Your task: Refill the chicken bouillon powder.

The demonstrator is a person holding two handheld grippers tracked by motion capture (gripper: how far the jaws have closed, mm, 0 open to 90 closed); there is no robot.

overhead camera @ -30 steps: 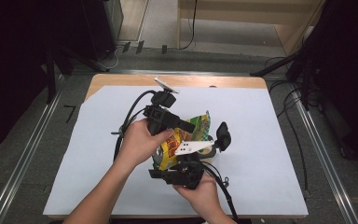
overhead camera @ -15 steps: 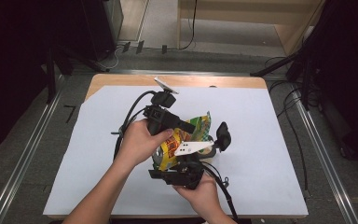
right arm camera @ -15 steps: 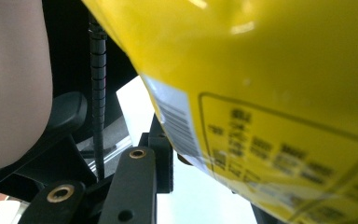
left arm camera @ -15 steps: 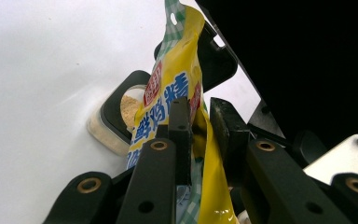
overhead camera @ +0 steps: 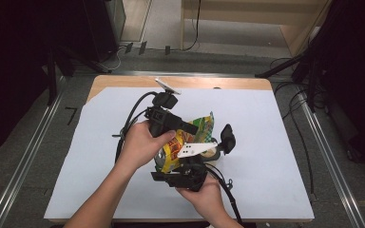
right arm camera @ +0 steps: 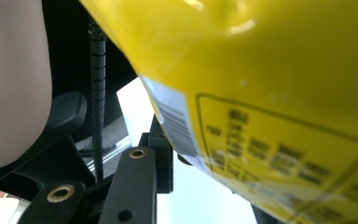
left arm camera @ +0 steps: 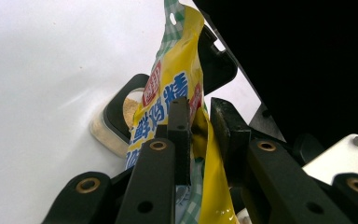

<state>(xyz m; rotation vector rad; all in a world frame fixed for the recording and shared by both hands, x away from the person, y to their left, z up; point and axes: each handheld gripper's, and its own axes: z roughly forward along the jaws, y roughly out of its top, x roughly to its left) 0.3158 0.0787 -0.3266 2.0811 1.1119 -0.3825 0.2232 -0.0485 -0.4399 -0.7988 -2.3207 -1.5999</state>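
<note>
- Yellow foil, printed in blue and red, is what I have in hand: a seasoning packet [overhead camera: 186, 142] held over the middle of the white-covered table [overhead camera: 275, 142], tipped above a small square container [left arm camera: 121, 116] with a dark rim and pale powder inside
- left gripper [left arm camera: 199, 126] has its jaws drawn narrow on the upper part of the packet; in the left gripper view the foil runs between the two black jaws and the pads press on it; I read that as a firm pinch
- right gripper [overhead camera: 183, 173] comes in from below, nearer to me; in its own view the packet's back, with barcode and printed box, fills the frame just over the one jaw I can see; whether that side truly clamps the foil I cannot tell
- done so far, as I judge it: packet lifted off the table, brought over the container, some powder already lying in it
- whether the packet mouth is torn open I cannot make out
- left to do, by my reckoning: finish emptying into the container, then set the packet down; the black lid [overhead camera: 227, 137] just beside the container is not yet back on
</note>
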